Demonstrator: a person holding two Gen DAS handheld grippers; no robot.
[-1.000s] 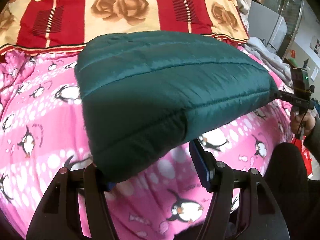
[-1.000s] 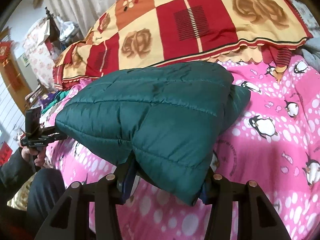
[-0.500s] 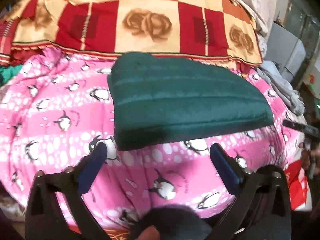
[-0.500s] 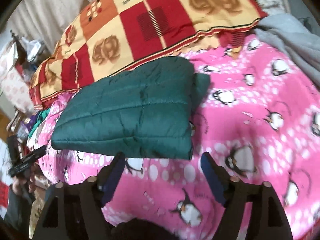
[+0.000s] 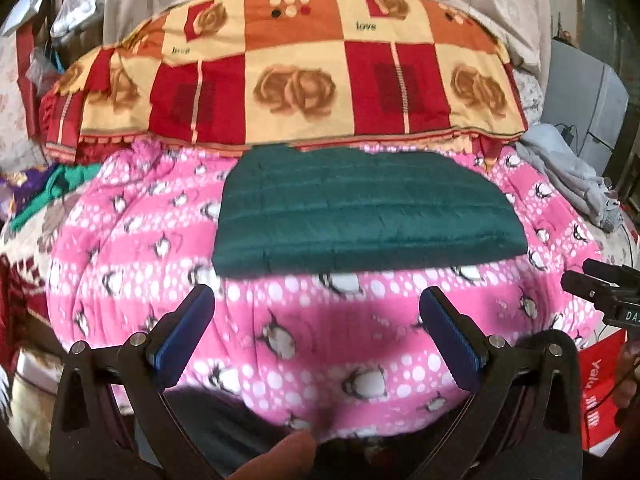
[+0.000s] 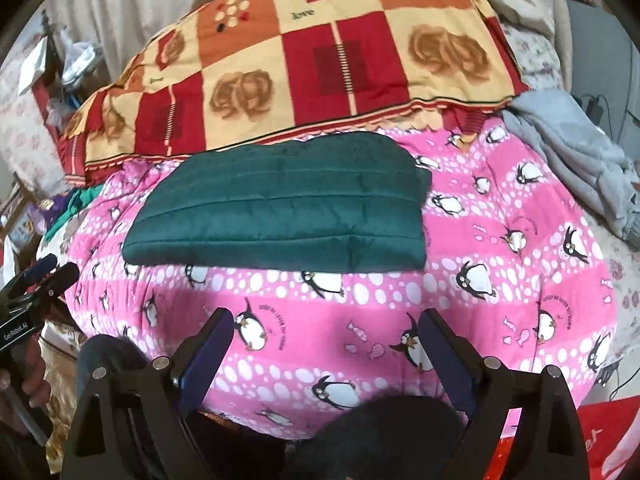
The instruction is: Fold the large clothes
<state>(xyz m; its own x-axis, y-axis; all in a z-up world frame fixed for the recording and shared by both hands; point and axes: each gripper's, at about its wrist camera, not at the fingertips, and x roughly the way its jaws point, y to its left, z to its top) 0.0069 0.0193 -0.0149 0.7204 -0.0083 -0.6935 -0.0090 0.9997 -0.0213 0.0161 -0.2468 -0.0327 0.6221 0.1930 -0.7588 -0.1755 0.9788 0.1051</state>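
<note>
A dark green quilted jacket (image 5: pixel 360 212) lies folded into a flat rectangle on the pink penguin blanket (image 5: pixel 132 264), and shows again in the right wrist view as the jacket (image 6: pixel 280 212). My left gripper (image 5: pixel 316 304) is open, held back from the jacket's near edge with only blanket between its blue pads. My right gripper (image 6: pixel 324 320) is also pulled back from the jacket; its jaws are opening and nothing is between them. Each gripper appears at the edge of the other's view: the right gripper (image 5: pixel 600 288) and the left gripper (image 6: pixel 36 284).
A red, orange and cream patchwork quilt (image 5: pixel 296 76) lies behind the jacket. Grey clothes (image 6: pixel 580 160) are heaped at the right, green and purple cloth (image 5: pixel 56 188) at the left. A person's dark-clad knee (image 6: pixel 392 432) is below the grippers.
Both grippers let go of the green jacket and drew back and up from it. The jacket now lies flat on the pink blanket, smaller in both views.
</note>
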